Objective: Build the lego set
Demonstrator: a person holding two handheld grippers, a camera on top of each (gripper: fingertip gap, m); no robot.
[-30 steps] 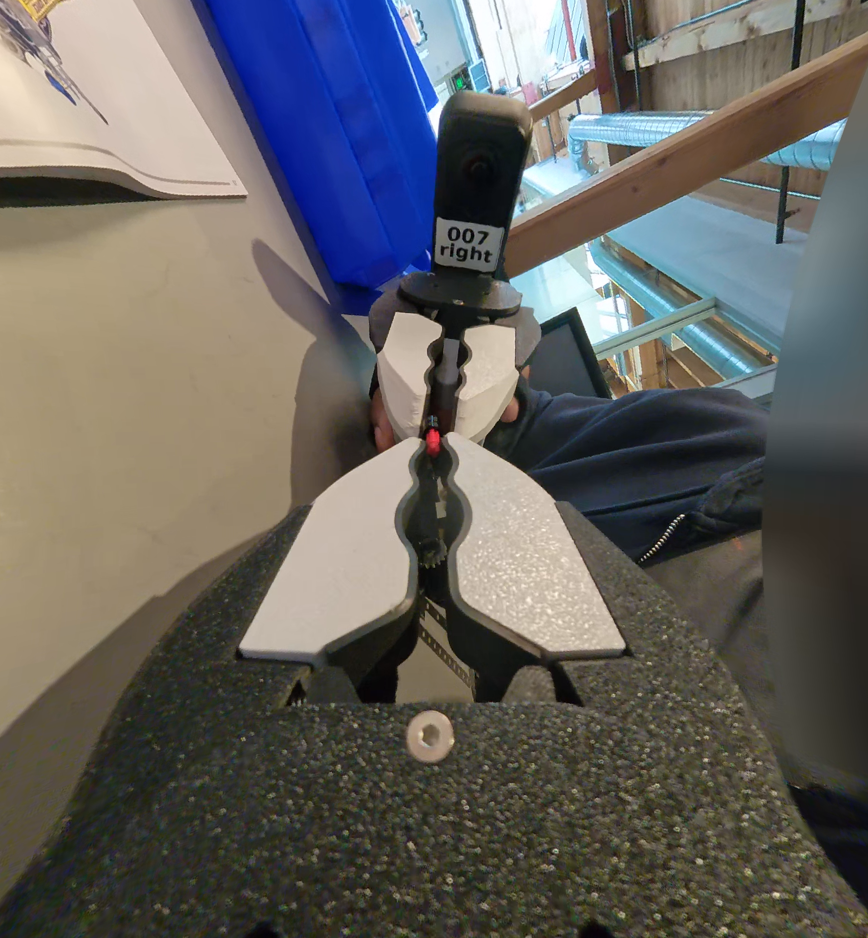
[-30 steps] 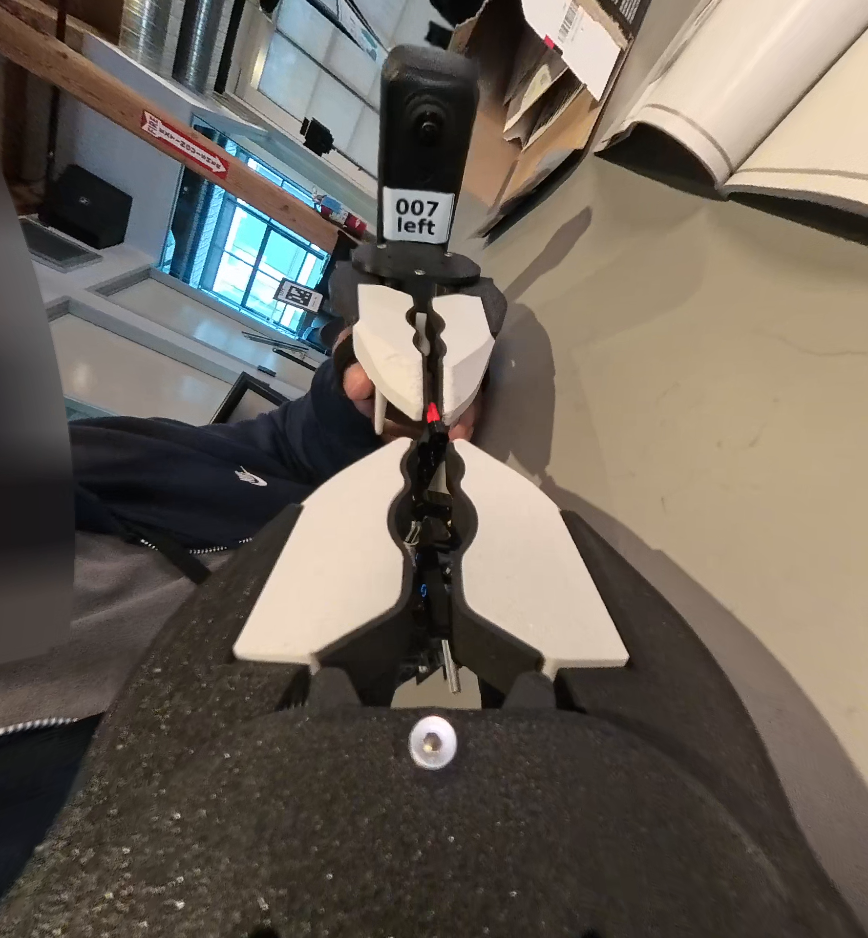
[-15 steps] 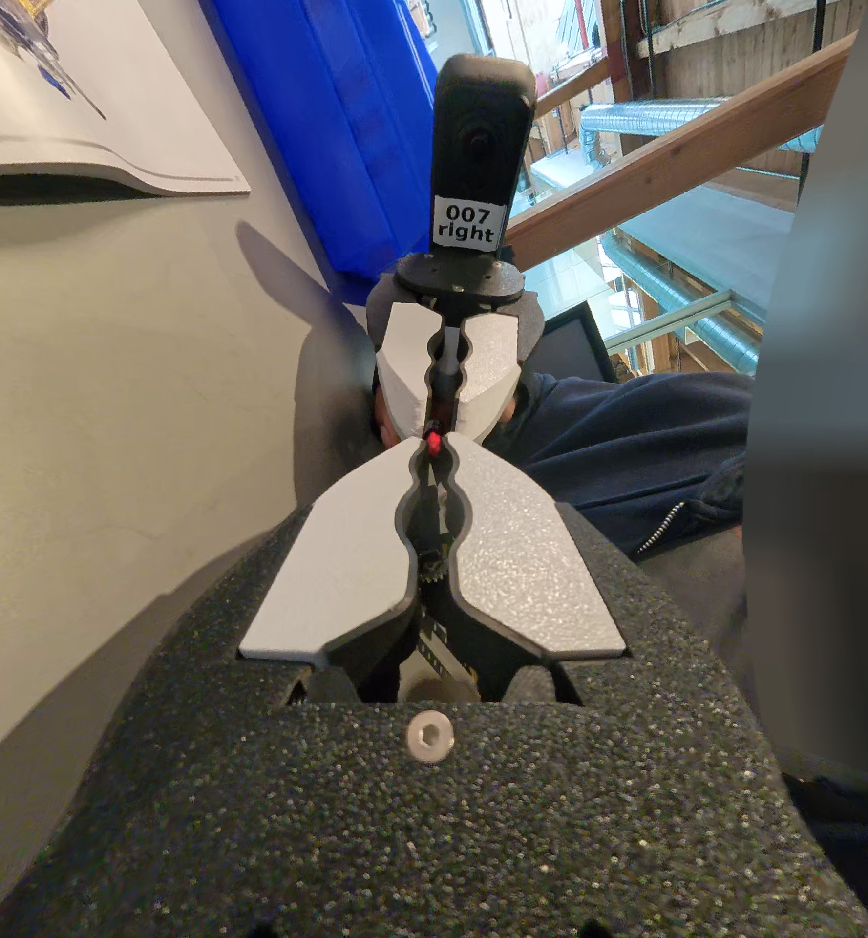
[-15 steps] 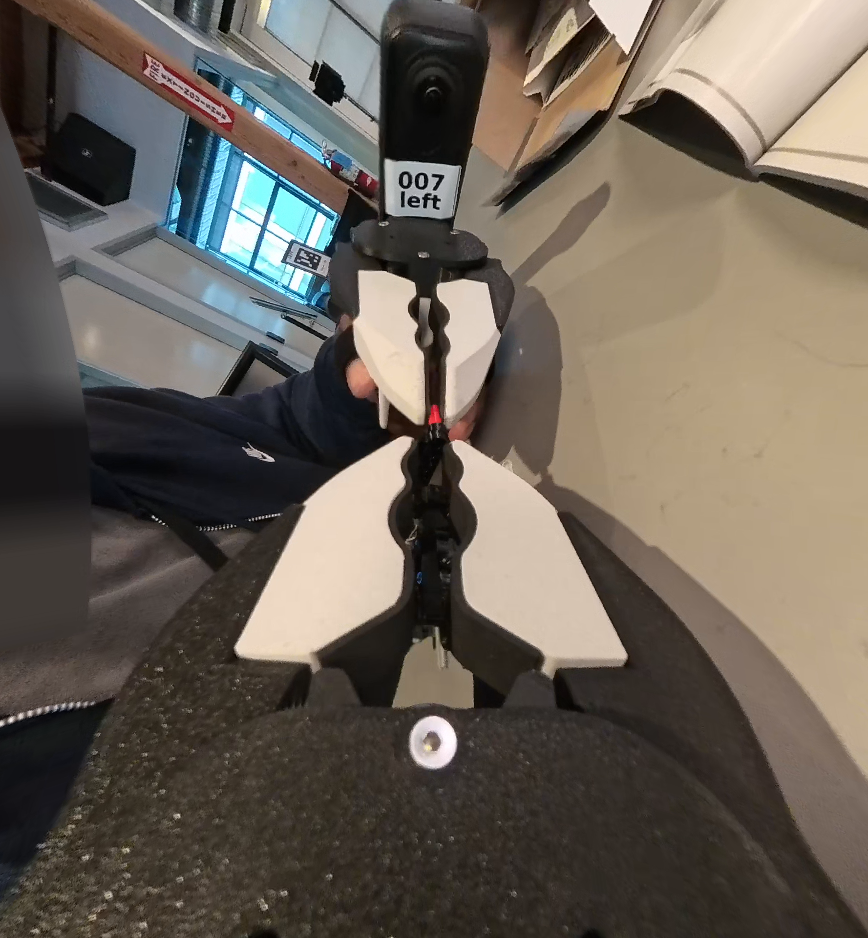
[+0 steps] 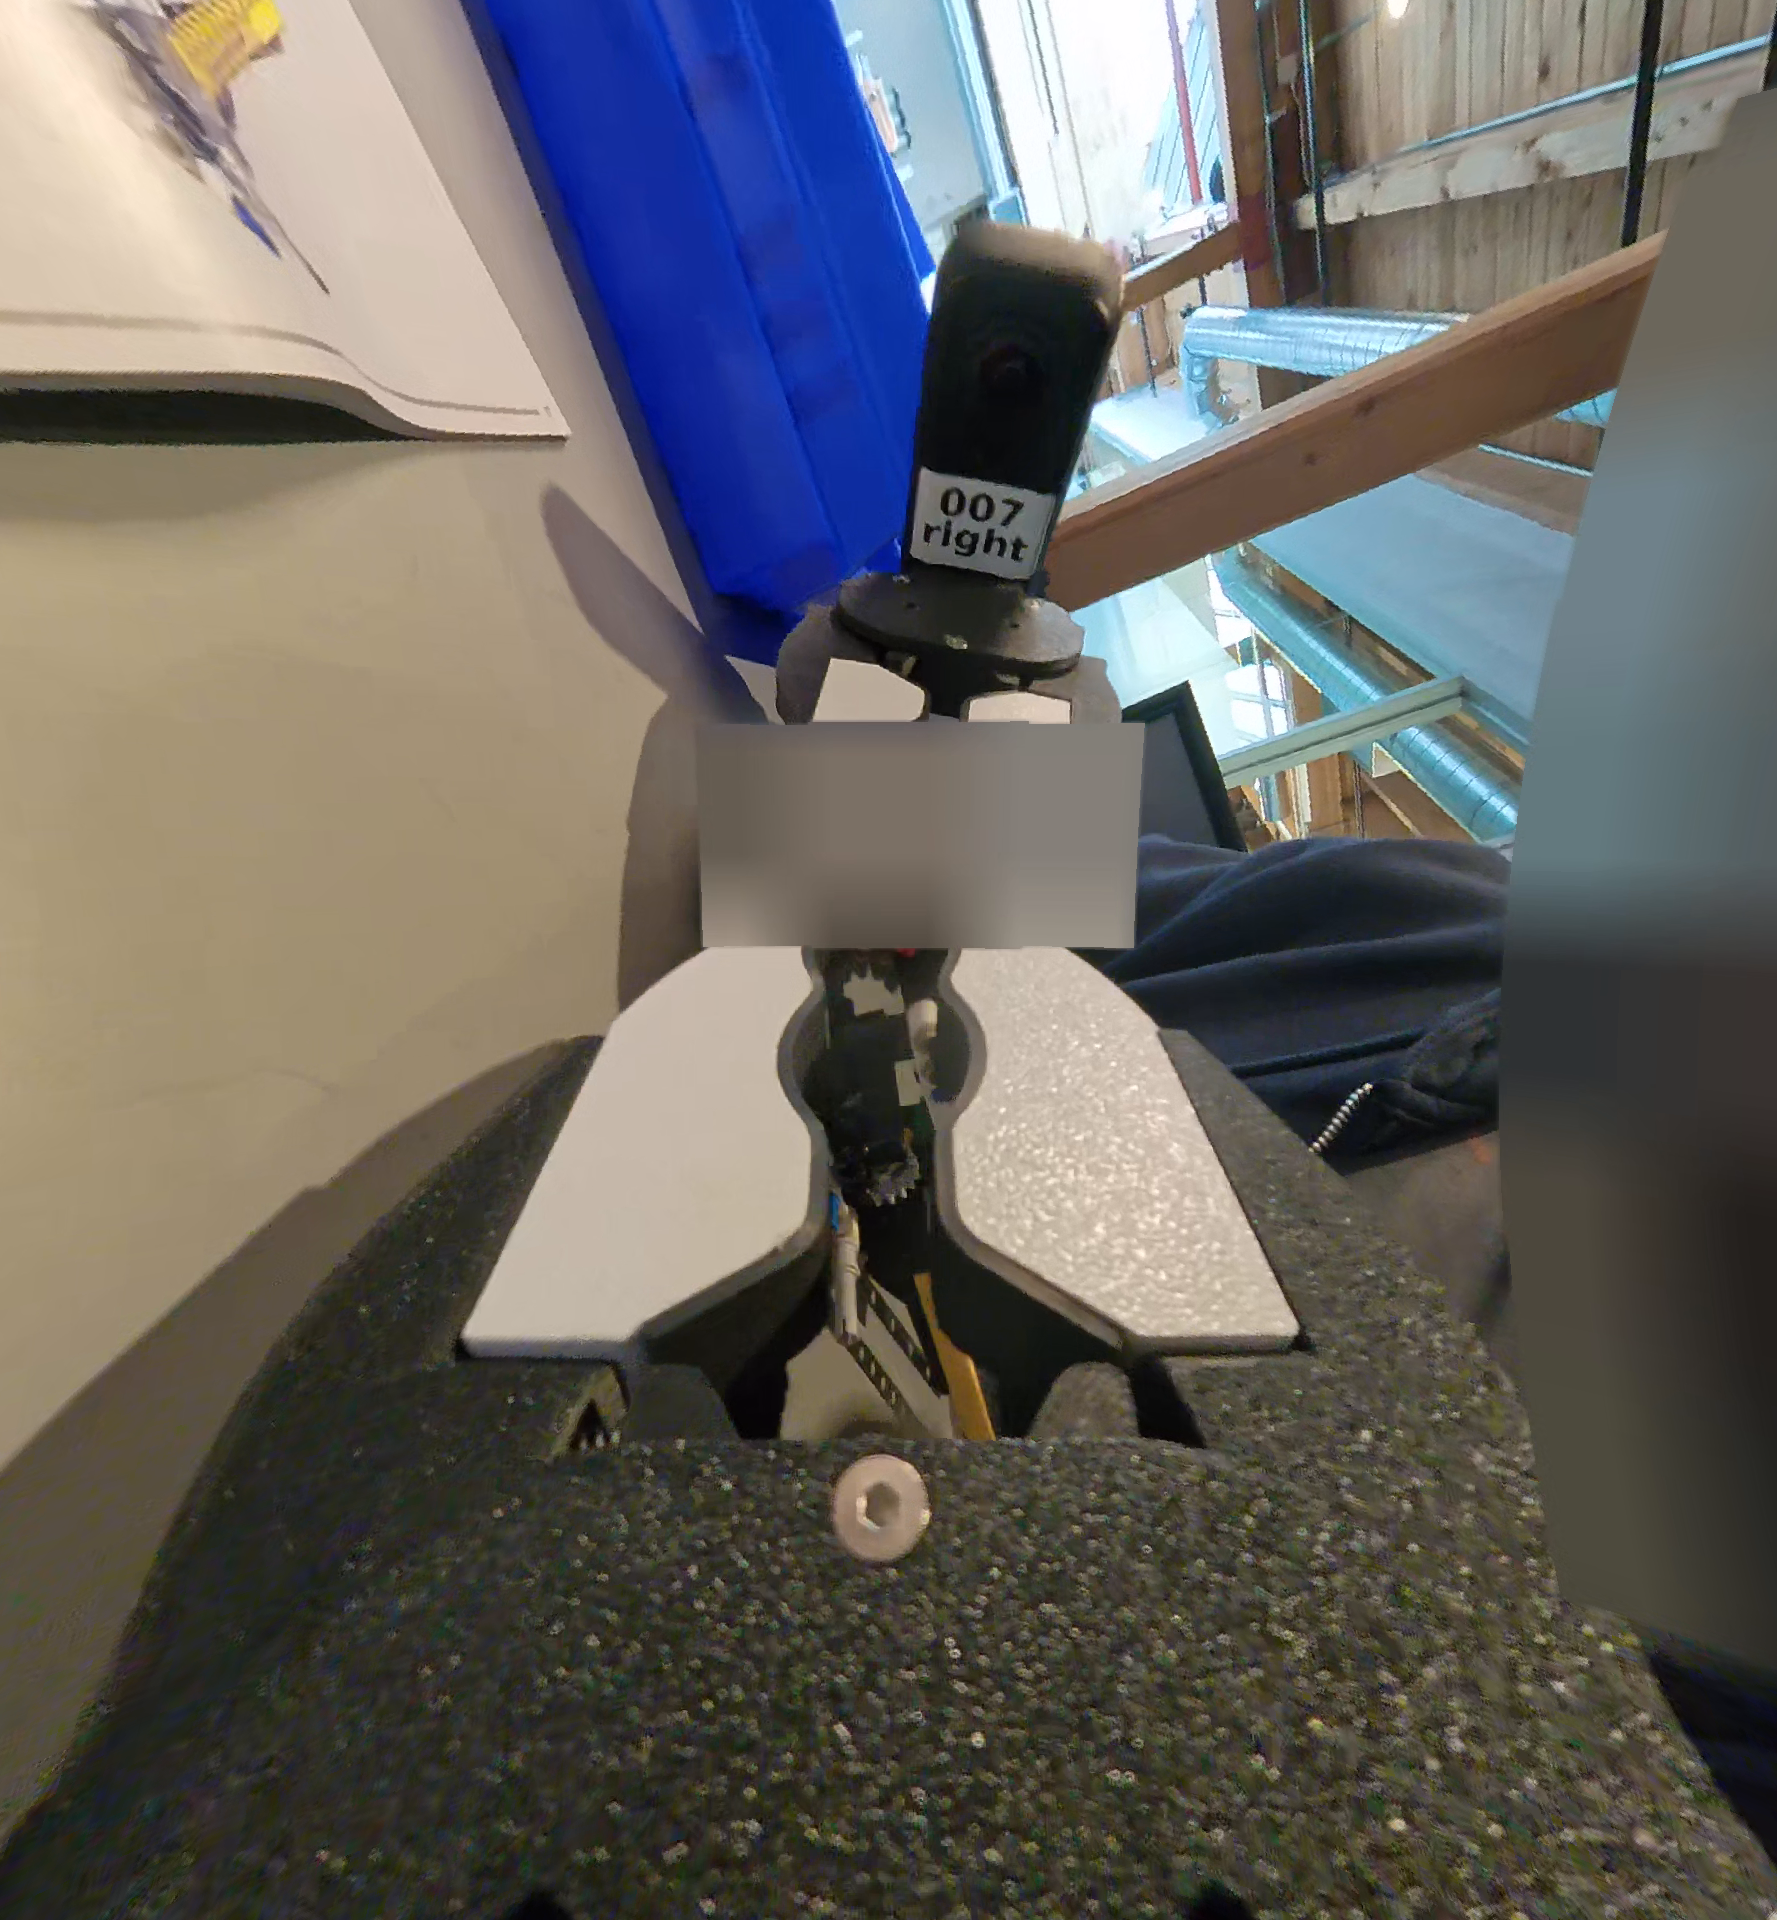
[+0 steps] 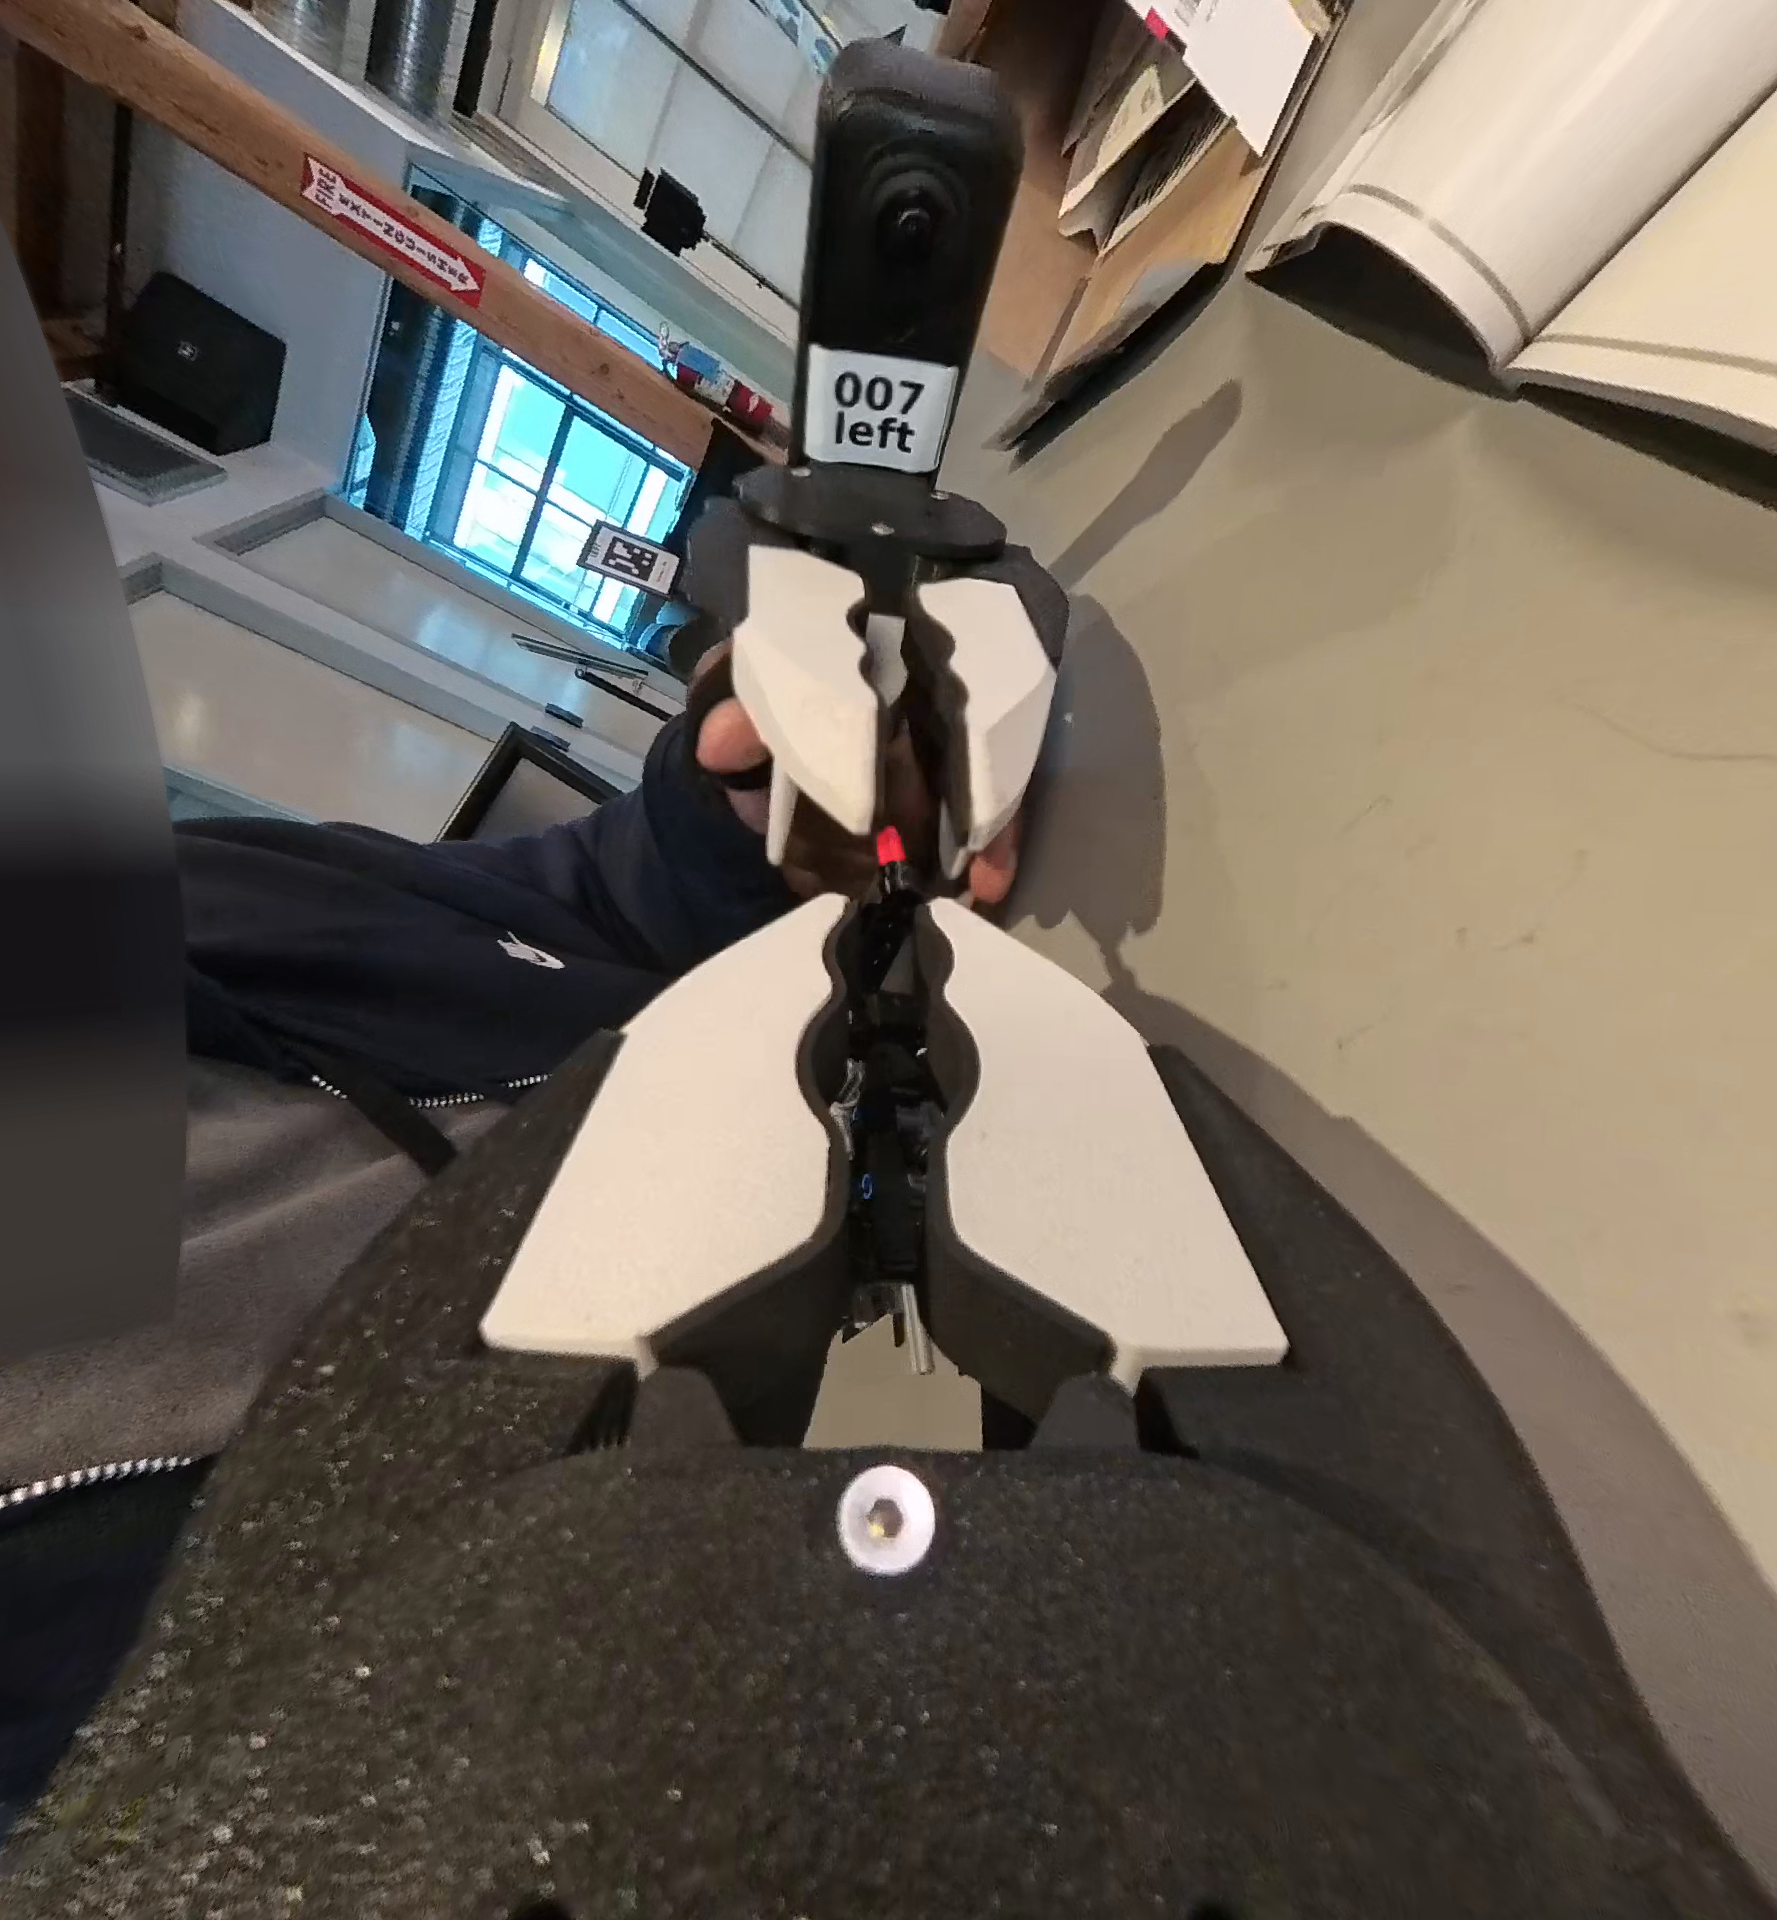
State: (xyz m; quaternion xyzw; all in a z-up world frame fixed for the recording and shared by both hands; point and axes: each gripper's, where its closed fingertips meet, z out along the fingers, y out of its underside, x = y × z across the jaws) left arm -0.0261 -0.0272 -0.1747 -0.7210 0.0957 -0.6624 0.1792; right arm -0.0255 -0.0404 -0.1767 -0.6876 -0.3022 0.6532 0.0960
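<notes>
Working over a grey table (image 5: 188,831), with a blue bin (image 5: 738,312) standing at its far edge and an open booklet (image 5: 188,208) lying flat beside that bin. Wearing a dark navy sleeve (image 6: 448,935), running up to the hand (image 6: 728,743) that is wrapping the far tool.

Holding the left gripper (image 5: 879,961) and the right gripper (image 6: 886,909) nose to nose, tips nearly meeting, both raised clear of the tabletop. Sharing one load between them: a slim, dark lego assembly (image 5: 868,1101) running lengthwise down the channel of each tool, from the wavy throat out past the tips.

Clenching the left fingers (image 5: 676,1143) on that assembly, the white pads pressing in from both sides with only the model filling the gap. Pinching likewise with the right fingers (image 6: 1071,1143), drawn close at the tips around the same black stem. Probably meeting the far tool's tips right at the near ones, though a grey patch is covering that spot in the left wrist view.

Showing finer parts inside the left channel: a small black gear (image 5: 879,1179) sitting midway, pale white pieces (image 5: 905,1081) just ahead of it, and a tan strip (image 5: 957,1361) trailing back toward the palm. Showing a short metal pin (image 6: 915,1330) at the rear of the right channel, and a tiny red tip (image 6: 889,844) poking out just beyond the right fingertips, between the far tool's pads.
</notes>
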